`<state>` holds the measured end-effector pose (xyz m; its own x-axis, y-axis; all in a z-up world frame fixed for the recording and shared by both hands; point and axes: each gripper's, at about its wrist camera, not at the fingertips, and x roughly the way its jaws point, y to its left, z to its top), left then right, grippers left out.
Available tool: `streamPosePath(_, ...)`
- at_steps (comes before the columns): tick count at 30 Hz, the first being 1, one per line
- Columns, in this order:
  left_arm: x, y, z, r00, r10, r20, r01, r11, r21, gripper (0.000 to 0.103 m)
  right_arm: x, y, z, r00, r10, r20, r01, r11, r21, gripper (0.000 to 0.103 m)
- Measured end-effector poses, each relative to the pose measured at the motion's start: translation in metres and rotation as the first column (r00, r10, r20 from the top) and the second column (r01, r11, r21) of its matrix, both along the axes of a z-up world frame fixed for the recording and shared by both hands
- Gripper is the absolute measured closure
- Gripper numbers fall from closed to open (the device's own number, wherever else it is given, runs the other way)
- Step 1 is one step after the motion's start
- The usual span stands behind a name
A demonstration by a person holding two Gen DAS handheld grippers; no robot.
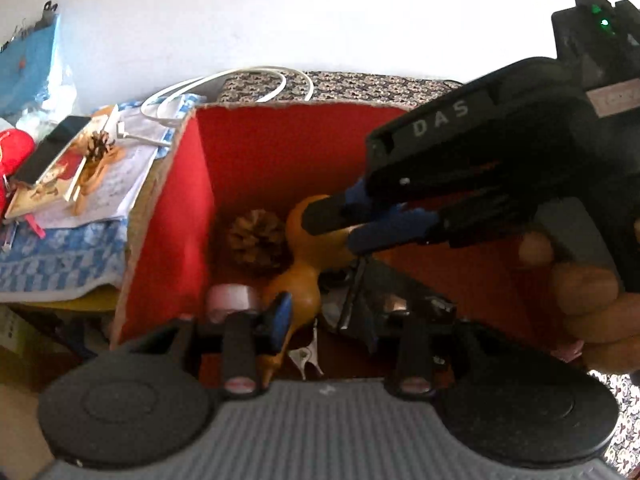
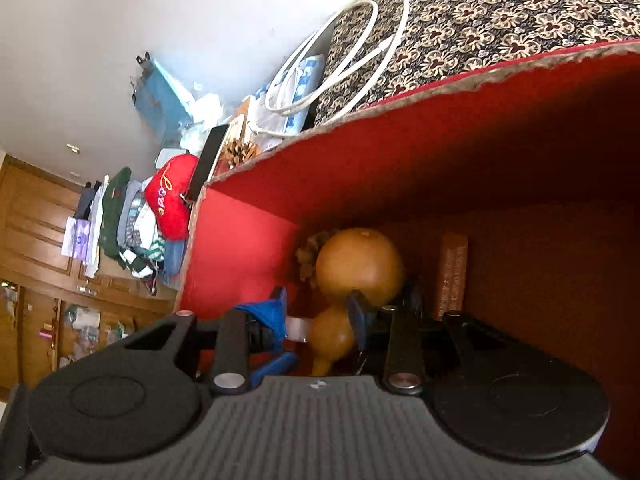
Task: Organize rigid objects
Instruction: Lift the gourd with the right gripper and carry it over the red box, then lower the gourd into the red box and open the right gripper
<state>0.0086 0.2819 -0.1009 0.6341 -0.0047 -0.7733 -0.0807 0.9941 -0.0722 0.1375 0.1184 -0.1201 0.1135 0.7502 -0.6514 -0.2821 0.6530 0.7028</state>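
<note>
**Settling a gourd into the red box**

Judging by the frames, the step in hand was placing the gourd (image 2: 360,268) in the red box (image 1: 168,240). It lay on the box floor at centre frame in both views, stem toward the cameras, with a pine cone (image 1: 256,240) just beside it and a tape roll (image 1: 232,296) near the stem end. A book (image 2: 454,272) stood against the far wall of the box.

The right gripper (image 1: 340,228) reached in from the upper right of the left view, its fingers a little apart around the gourd's neck; whether the pads pressed on it could not be told. The left gripper (image 1: 356,312) stood with fingers well apart, one blue pad (image 1: 282,312) against the smaller bulb.

The next move probably called for letting go and lifting both tools straight out without rolling the gourd.

Behind the box lay a patterned cloth (image 2: 500,20) with a white cable (image 2: 340,40) looped on it. At left a heart cushion (image 2: 172,200), heaped clothes (image 2: 128,216) and wooden cupboards (image 2: 36,232) stood below a white wall (image 1: 280,12).
</note>
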Motion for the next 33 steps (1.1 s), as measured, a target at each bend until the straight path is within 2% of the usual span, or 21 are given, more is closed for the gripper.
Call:
streamPosePath(8, -0.001, -0.013, 0.010, 1.000, 0.023, -0.018, -0.022, 0.999, 0.032, 0.057, -0.002, -0.009, 0.003, 0.999, -0.049, 0.012, 0.049, 0.998, 0.032, 0.085)
streamPosePath(11, -0.001, -0.019, 0.015, 0.999, 0.039, -0.026, -0.038, 0.998, 0.058, 0.049, -0.006, -0.012, 0.010, 0.997, -0.054, 0.057, 0.052, 0.998, 0.033, 0.085)
streamPosePath(14, -0.001, -0.023, 0.021, 0.998, 0.048, -0.030, -0.046, 0.996, 0.072, 0.046, -0.012, -0.019, 0.017, 0.992, -0.064, 0.106, 0.061, 0.998, 0.030, 0.085)
streamPosePath(18, -0.005, -0.028, 0.028, 0.997, 0.069, -0.019, -0.066, 0.993, 0.102, 0.043, -0.016, -0.036, 0.023, 0.989, -0.111, 0.094, 0.104, 0.991, 0.079, 0.084)
streamPosePath(26, -0.014, -0.043, 0.045, 0.997, 0.082, 0.004, -0.081, 0.987, 0.142, 0.041, -0.038, -0.065, 0.045, 0.980, -0.159, 0.123, 0.138, 0.976, 0.167, 0.084)
streamPosePath(33, -0.021, -0.064, 0.059, 0.998, 0.051, 0.033, -0.055, 0.987, 0.154, 0.040, -0.061, -0.093, 0.061, 0.960, -0.191, 0.206, 0.157, 0.973, 0.171, 0.084)
